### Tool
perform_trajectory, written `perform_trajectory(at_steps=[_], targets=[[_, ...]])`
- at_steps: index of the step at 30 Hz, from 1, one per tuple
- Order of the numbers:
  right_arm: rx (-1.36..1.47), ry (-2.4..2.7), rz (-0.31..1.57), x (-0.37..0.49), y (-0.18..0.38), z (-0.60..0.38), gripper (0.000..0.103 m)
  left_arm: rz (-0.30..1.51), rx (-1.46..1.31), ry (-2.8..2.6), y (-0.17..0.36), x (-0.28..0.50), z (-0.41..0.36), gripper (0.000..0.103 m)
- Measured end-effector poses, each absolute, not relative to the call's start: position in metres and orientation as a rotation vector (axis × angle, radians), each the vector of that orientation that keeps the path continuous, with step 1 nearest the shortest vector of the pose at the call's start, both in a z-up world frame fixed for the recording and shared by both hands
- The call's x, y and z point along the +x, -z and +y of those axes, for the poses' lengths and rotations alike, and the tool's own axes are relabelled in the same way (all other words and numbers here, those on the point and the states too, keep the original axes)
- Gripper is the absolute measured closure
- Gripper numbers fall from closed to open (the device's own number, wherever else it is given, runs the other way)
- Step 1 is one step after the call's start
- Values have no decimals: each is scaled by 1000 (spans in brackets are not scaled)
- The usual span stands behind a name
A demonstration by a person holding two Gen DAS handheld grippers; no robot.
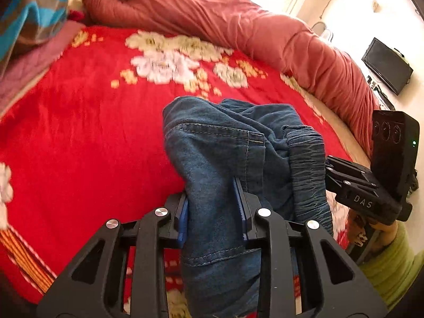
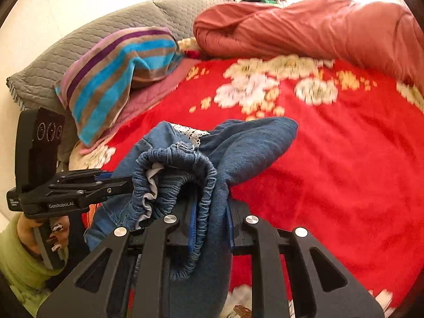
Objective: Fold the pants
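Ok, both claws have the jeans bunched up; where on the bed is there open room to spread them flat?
The red floral blanket lies bare ahead of the jeans, up to the rolled red-orange duvet along the far side. It is crowded toward the striped pillow and grey quilted pillow at the head end. Both the left claw and right claw grip denim.

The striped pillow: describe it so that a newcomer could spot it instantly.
Start at the red floral blanket covering the bed. At its head end, before the grey quilted pillow and beside the rolled rust-red quilt, lies the striped pillow. It alone carries turquoise, brown and purple bands.
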State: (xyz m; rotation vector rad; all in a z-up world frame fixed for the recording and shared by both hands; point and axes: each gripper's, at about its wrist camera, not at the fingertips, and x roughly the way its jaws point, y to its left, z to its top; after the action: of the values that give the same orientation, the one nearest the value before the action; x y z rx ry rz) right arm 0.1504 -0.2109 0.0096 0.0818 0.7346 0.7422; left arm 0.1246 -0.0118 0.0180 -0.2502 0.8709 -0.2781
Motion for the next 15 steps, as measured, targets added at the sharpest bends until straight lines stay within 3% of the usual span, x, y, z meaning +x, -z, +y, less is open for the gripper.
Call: perform_trajectory(at_steps=[4, 8, 15], targets=[[52, -688, 784, 167, 6, -207, 83, 879, -224, 254, -11, 137, -13, 82], [30, -563, 939, 182, 45, -209, 70, 968, -218, 198, 20, 143, -10, 75], [62, -545, 903, 174, 38, -218, 57, 947, -225, 195, 19, 135, -7, 71]])
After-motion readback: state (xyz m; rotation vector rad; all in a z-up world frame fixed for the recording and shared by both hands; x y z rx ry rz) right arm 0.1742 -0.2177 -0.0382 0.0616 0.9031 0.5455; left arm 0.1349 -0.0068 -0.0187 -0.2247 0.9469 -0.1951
